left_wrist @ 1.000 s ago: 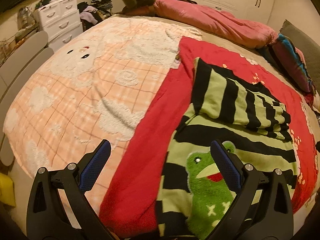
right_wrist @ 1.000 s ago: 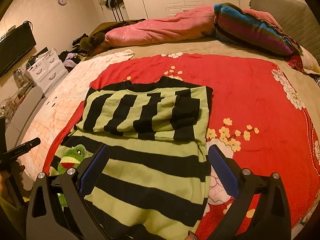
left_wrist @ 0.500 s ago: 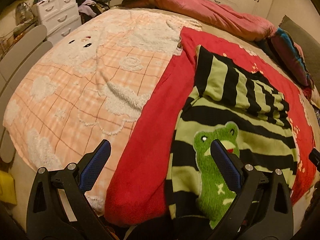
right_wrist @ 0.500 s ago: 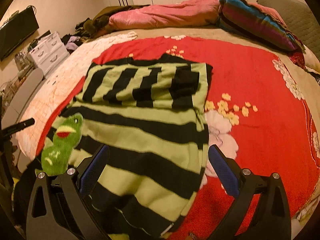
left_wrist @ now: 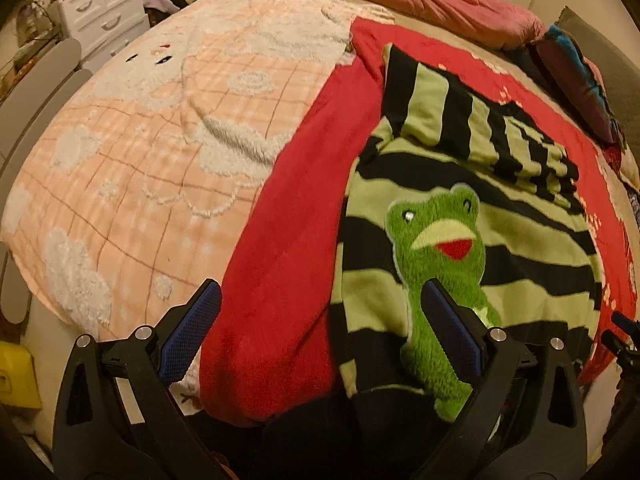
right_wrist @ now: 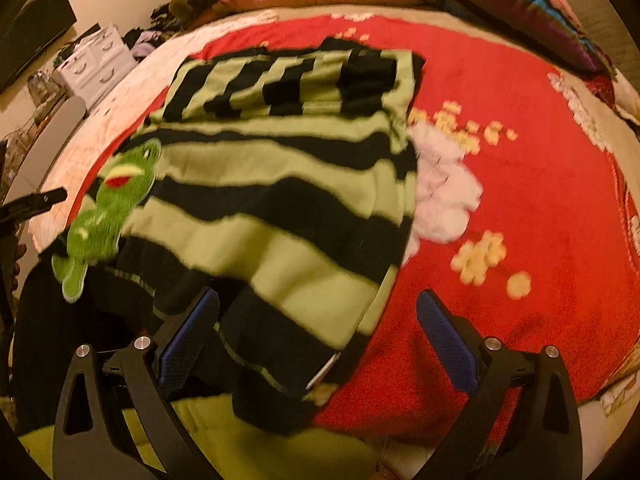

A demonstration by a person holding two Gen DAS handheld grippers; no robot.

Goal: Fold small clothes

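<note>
Bed under me: the striped sweater (right_wrist: pixel 280 184) lies lengthwise ahead of both jaws, its hem seemingly nearest my right gripper (right_wrist: pixel 318 320); left gripper (left_wrist: pixel 320 312) also gapes empty.

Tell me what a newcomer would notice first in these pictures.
The green and black striped sweater stands out first, spread on the red blanket with its top part folded down. Next comes the fuzzy green frog sewn on near its hem. Both the left gripper and the right gripper are open above the bed edge.
</note>
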